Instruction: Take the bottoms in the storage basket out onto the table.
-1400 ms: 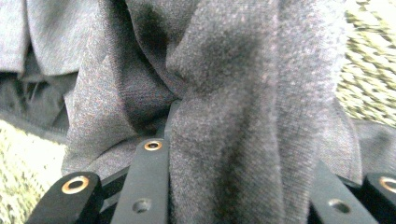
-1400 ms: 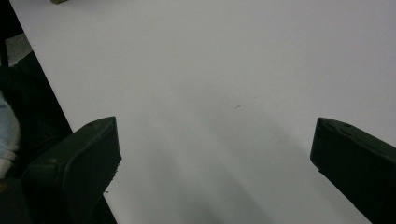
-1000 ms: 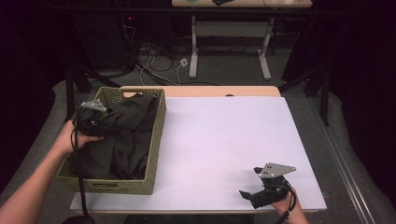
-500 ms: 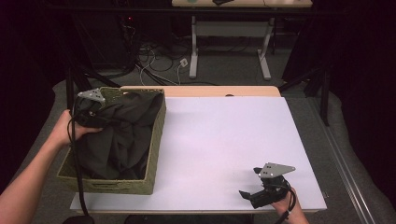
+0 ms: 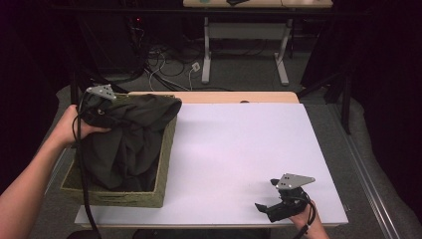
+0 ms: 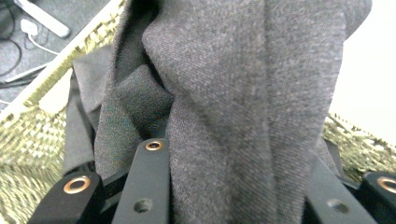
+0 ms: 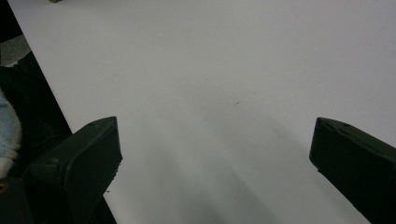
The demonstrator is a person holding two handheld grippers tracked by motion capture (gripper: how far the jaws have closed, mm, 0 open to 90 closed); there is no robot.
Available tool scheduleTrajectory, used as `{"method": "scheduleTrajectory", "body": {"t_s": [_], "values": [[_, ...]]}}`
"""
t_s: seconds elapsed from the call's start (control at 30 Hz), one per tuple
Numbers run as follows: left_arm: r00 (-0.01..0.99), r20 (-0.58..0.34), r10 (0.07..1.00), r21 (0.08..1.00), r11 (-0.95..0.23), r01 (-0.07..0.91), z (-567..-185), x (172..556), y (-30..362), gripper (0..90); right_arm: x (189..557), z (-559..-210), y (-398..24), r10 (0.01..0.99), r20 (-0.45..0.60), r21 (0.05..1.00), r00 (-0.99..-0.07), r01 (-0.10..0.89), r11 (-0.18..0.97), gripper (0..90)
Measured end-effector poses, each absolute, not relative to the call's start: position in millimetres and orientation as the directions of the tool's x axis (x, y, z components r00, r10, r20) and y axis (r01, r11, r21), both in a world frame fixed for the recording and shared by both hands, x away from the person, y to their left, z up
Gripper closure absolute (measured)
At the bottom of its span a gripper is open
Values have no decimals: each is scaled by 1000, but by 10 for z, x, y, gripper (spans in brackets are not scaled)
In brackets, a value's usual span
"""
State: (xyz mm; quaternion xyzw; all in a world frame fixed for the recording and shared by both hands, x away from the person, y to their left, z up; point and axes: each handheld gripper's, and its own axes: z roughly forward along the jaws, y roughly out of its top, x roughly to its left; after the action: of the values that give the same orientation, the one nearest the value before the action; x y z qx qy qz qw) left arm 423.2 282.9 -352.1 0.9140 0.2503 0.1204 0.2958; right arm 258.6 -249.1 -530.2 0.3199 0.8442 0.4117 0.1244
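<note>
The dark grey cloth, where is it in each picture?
High view: the dark grey cloth hangs at the left, over the woven basket.
Left gripper view: it fills the middle, clamped between the jaws of the left gripper.
Right gripper view: white table and open jaws.
Shared landmark: the basket.

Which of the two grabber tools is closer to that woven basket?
The left. The left gripper is right over the woven basket, clamped on the dark cloth hanging into it. The right gripper rests far across the white table, near its front edge.
</note>
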Motion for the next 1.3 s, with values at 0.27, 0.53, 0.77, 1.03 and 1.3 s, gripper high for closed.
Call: {"method": "scheduleTrajectory", "body": {"t_s": [0.27,0.53,0.77,1.03,1.3], "values": [[847,87,524,616,-697,368,-3419,4234,2789,694,2574,-5297,-2494,647,59,773,-760,445,453,18],[844,128,521,629,-701,337,-3238,4264,2718,694,2579,-5312,-2481,643,65,769,-763,449,455,19],[854,159,496,637,-712,295,-3074,4294,2592,694,2581,-5310,-2492,643,68,770,-763,449,452,18],[855,185,485,644,-717,267,-2885,4318,2463,695,2582,-5308,-2497,642,67,766,-764,452,457,18],[864,205,460,645,-727,235,-2770,4340,2339,696,2583,-5308,-2503,643,64,763,-763,453,461,18]]}}
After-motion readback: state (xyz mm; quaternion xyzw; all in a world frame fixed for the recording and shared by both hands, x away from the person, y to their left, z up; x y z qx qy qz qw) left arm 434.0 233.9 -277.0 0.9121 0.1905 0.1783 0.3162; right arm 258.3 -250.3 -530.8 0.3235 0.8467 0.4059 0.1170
